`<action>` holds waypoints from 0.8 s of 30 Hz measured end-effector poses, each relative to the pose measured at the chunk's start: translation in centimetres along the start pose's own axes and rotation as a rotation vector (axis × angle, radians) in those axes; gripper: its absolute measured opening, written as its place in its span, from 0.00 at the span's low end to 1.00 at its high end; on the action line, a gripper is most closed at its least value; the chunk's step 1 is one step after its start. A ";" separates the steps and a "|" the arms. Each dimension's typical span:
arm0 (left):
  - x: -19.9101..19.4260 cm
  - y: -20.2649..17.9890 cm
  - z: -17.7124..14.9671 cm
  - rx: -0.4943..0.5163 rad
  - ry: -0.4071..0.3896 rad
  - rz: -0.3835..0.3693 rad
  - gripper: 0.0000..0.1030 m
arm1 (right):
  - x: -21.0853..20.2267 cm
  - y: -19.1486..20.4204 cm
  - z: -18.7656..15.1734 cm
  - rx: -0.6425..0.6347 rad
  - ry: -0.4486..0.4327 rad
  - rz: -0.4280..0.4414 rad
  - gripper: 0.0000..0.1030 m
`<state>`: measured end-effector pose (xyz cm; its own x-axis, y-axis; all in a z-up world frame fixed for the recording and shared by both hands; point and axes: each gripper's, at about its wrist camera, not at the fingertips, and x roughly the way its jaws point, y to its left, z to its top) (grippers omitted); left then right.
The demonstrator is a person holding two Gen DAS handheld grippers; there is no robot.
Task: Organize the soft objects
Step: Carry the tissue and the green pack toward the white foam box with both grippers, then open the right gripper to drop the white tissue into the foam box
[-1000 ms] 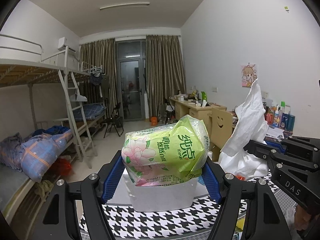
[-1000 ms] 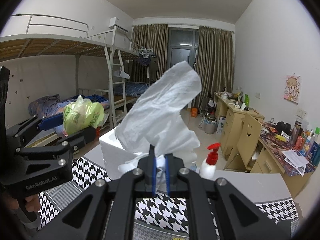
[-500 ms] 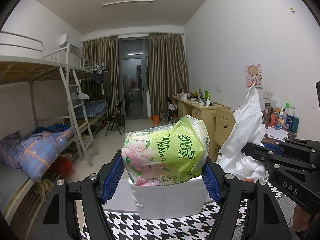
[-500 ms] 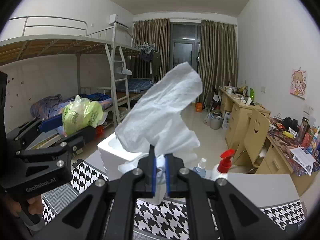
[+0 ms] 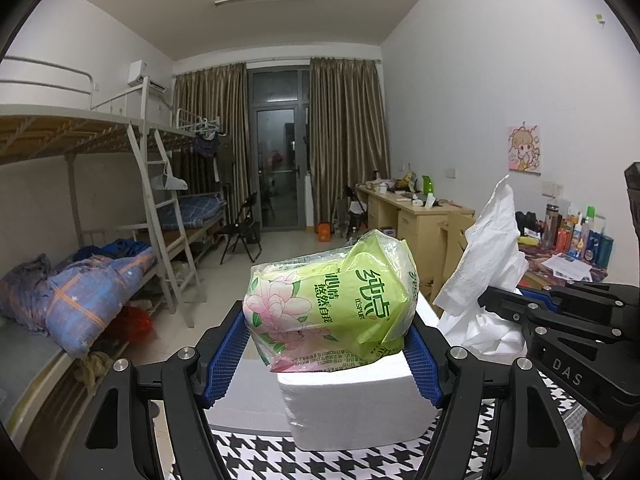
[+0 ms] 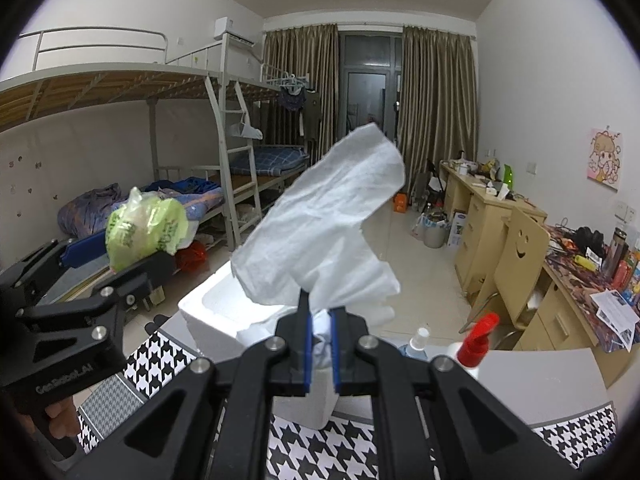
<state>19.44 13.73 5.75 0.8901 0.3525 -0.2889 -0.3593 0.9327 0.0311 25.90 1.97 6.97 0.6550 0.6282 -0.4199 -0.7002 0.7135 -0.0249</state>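
Since a second ago the white foam box (image 5: 352, 404) is sitting larger and nearer in both of my views, and the red-capped spray bottle (image 6: 474, 340) is showing further right past my right fingers. On the left, my left hand-held gripper (image 5: 326, 354) is pinching the green tissue pack (image 5: 332, 300) between its blue pads (image 5: 224, 354), which are standing wide apart against the pack's two ends; the pack is hanging just above the near rim of the foam box. Further right, my right hand-held gripper (image 6: 320, 346) is pressing its fingers nearly together on a bunched white tissue sheet (image 6: 324, 224), which is fanning upward above the open box. The box is standing on the houndstooth-patterned counter (image 5: 360, 462).
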 end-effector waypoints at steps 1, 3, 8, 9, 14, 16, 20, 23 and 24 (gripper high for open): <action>0.0 0.1 0.0 0.000 0.000 0.007 0.71 | 0.3 0.0 0.1 0.002 0.007 0.005 0.09; 0.1 0.1 0.0 -0.001 0.002 0.013 0.71 | 0.9 0.0 0.3 0.007 0.014 0.013 0.09; 0.2 0.5 0.0 0.002 0.003 0.040 0.71 | 2.5 0.1 0.7 0.010 0.042 0.025 0.09; 0.2 0.6 0.1 0.000 0.004 0.044 0.71 | 2.9 -0.1 0.8 0.009 0.048 0.026 0.09; 0.3 1.0 0.0 -0.004 0.007 0.066 0.71 | 4.4 0.2 0.8 0.014 0.087 0.040 0.09; 0.4 1.2 0.0 -0.006 0.009 0.072 0.71 | 5.0 0.4 0.9 0.013 0.102 0.047 0.09; 0.6 2.1 0.1 -0.008 0.012 0.088 0.71 | 6.1 0.6 1.1 0.011 0.125 0.064 0.09; 0.7 2.3 -0.1 -0.010 0.018 0.096 0.71 | 6.7 0.6 1.2 0.014 0.137 0.079 0.09; 0.8 2.5 0.0 -0.010 0.021 0.099 0.71 | 6.9 0.7 1.2 0.015 0.141 0.077 0.09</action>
<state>19.29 16.35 5.55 0.8441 0.4410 -0.3050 -0.4480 0.8926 0.0508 30.28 7.15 5.20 0.5522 0.6322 -0.5435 -0.7420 0.6699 0.0254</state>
